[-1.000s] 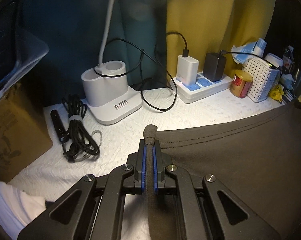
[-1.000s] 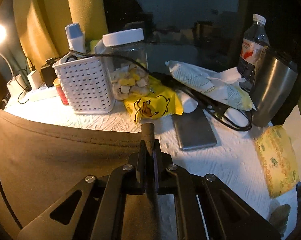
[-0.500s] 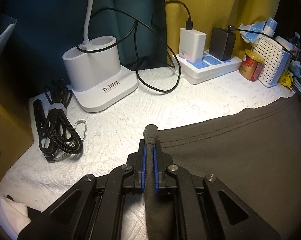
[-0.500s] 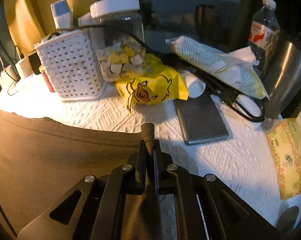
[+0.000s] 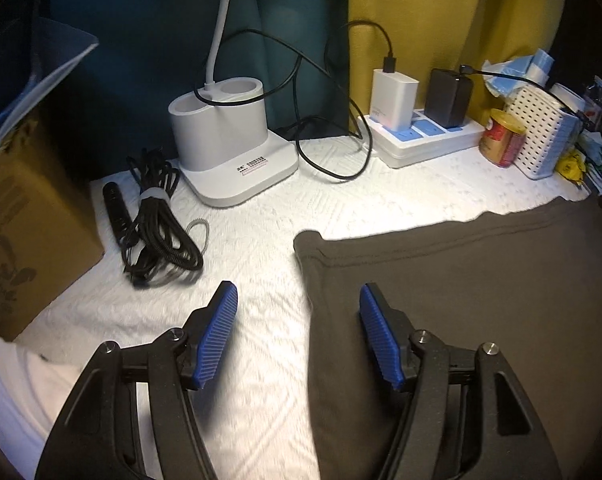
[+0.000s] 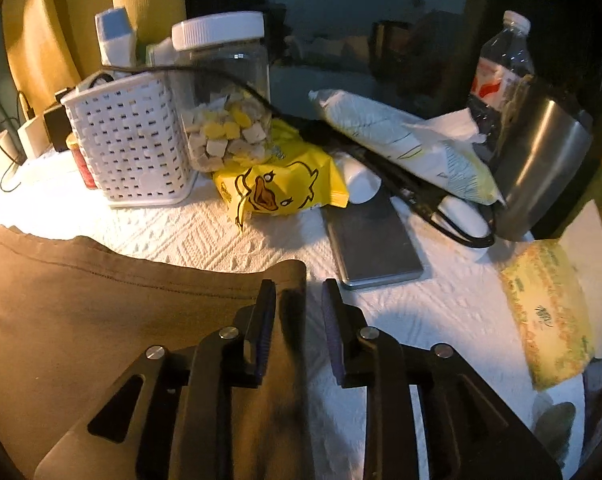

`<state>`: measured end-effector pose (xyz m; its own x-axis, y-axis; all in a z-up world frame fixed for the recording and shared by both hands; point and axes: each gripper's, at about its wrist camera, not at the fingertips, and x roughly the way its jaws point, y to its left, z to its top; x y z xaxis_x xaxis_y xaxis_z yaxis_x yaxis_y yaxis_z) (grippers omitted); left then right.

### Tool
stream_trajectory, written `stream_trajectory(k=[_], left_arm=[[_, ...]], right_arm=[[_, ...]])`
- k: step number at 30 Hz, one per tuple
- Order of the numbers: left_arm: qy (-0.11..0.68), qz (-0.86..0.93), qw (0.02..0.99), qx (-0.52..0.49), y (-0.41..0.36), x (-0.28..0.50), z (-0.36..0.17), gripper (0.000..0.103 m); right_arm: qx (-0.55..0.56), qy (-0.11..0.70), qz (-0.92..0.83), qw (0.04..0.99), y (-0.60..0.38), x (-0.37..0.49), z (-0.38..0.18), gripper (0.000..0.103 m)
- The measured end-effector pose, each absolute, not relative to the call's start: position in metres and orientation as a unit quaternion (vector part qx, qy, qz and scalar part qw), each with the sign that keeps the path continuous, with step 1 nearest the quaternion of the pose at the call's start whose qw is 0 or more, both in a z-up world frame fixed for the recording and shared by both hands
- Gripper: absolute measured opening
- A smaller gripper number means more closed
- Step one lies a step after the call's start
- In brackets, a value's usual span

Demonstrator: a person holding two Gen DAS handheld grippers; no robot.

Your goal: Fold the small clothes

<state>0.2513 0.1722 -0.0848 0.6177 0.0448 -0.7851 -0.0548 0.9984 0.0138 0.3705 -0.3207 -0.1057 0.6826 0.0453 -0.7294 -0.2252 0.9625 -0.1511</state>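
Blue ribbed pads line the left gripper (image 5: 299,300), whose jaws have just been opening and now stand wide apart, holding nothing; the left edge of the dark grey garment (image 5: 461,300) lies flat between them, clear of both pads. The right gripper (image 6: 299,300) has also just been opening, its jaws parted only a little, with the garment's far right corner lying loose in the gap and neither pad pressing on it. The garment is spread over the white textured tabletop cover (image 5: 269,240), its hemmed edge running across towards the far side.

Beyond the left gripper, a bundled black cable (image 5: 157,224) rests near the tabletop's left edge beside a cardboard box (image 5: 25,220), with a white lamp base (image 5: 233,148) and a white power strip (image 5: 425,136) along the far edge. Beyond the right gripper, a grey phone (image 6: 371,240) lies just past the garment's corner; behind it sit a yellow duck packet (image 6: 281,188), a white perforated basket (image 6: 129,140), a clear jar (image 6: 225,96) and a steel tumbler (image 6: 541,168).
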Motion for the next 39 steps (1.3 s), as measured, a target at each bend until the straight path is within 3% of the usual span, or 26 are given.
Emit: stream_trajectory(k=[4, 22, 37, 38, 39], left_arm=[[0.439, 0.001, 0.897, -0.04, 0.169, 0.237, -0.08, 0.077], [0.392, -0.071, 0.914, -0.076, 0.112, 0.169, -0.046, 0.077], [0.391, -0.11, 0.91, -0.083, 0.081, 0.122, -0.05, 0.077], [0.39, -0.111, 0.91, -0.083, 0.08, 0.118, -0.049, 0.077], [0.389, -0.111, 0.911, -0.082, 0.08, 0.115, -0.049, 0.077]], right_arm=[[-0.115, 0.387, 0.078, 0.912, -0.32, 0.357, -0.098, 0.026], [-0.098, 0.379, 0.079, 0.917, -0.34, 0.281, -0.075, 0.026], [-0.078, 0.393, 0.084, 0.912, -0.351, 0.204, -0.087, 0.028], [-0.077, 0.395, 0.084, 0.912, -0.351, 0.199, -0.089, 0.034], [-0.074, 0.397, 0.084, 0.911, -0.353, 0.192, -0.091, 0.051]])
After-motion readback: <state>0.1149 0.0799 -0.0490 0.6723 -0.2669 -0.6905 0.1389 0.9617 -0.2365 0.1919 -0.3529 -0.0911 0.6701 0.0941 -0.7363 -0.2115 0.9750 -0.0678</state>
